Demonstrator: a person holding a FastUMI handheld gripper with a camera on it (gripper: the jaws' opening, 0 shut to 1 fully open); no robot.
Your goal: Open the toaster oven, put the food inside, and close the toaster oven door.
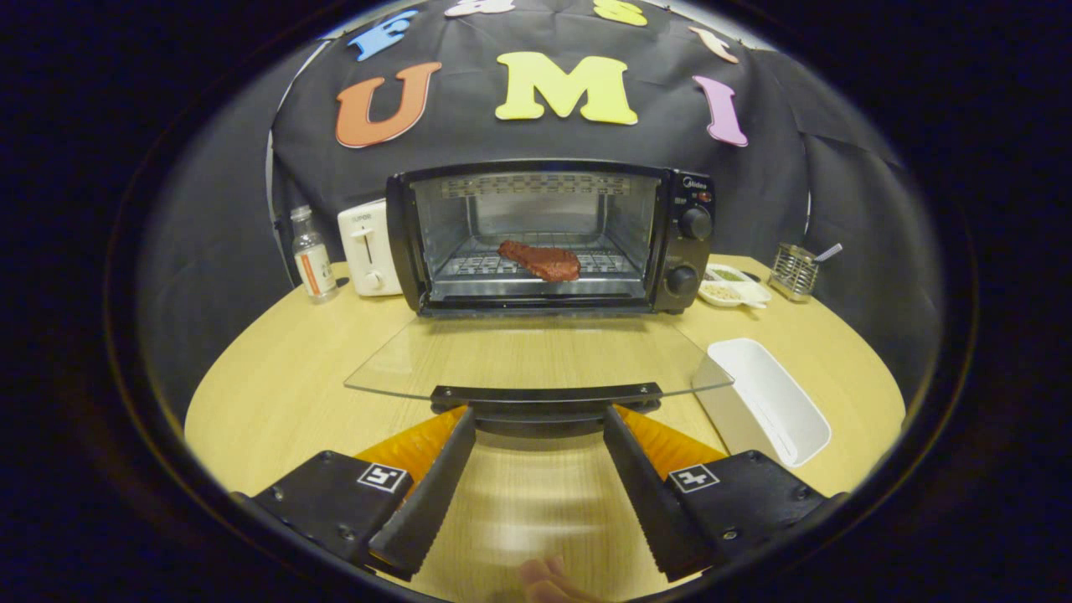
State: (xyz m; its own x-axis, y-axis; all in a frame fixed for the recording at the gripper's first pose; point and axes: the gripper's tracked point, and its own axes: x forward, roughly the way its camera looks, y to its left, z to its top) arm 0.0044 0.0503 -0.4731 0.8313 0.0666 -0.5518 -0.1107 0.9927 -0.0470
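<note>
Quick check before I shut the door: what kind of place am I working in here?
Likely a staged kitchen counter in a recording booth: a toaster oven with its door down and food on the rack, a pop-up toaster beside it, and a black cloth wall behind the wooden table. The claw is open at the door handle.

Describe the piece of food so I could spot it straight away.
Find the black toaster oven at the back of the wooden table, its glass door folded down flat. On the wire rack inside lies a reddish-brown slab of meat, the only food within.
</note>
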